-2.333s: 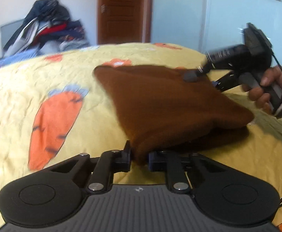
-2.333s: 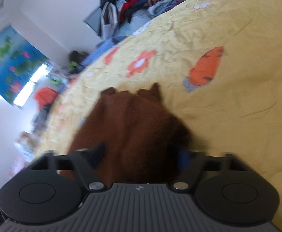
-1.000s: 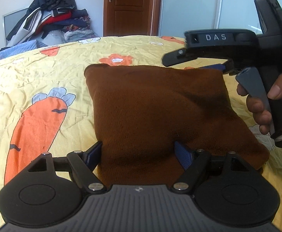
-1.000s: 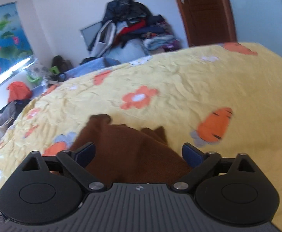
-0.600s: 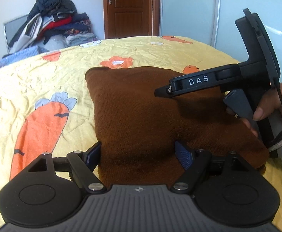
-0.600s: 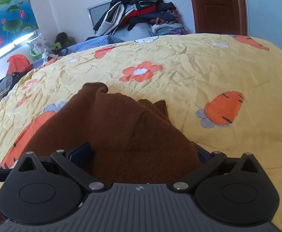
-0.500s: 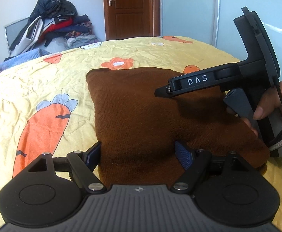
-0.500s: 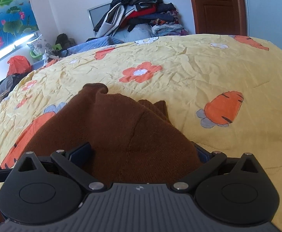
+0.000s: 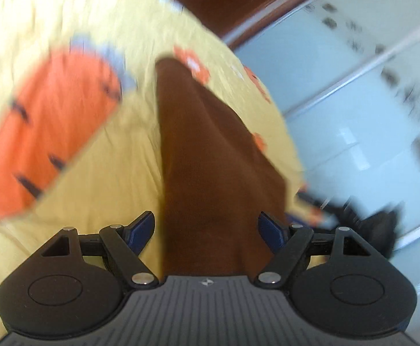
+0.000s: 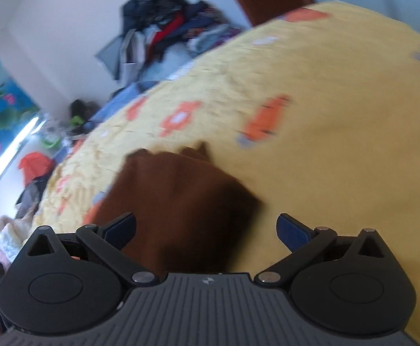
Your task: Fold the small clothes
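Folded brown knit garment [image 9: 210, 158] lies flat on the yellow carrot-print bedspread [image 9: 117, 150], dead ahead of your left gripper [image 9: 207, 225]. Its long axis runs near-to-far, straight along the fingers. Jaws spread wide, straddling the near end, pads not pressing. Your right gripper [image 10: 207, 227] is also wide open, nothing held; garment's near right corner sits between its fingers, bulk off to the left. Left looks better centred. Versus half a second ago: both views have rolled and blurred, and the right tool has dropped out of the left view's centre.
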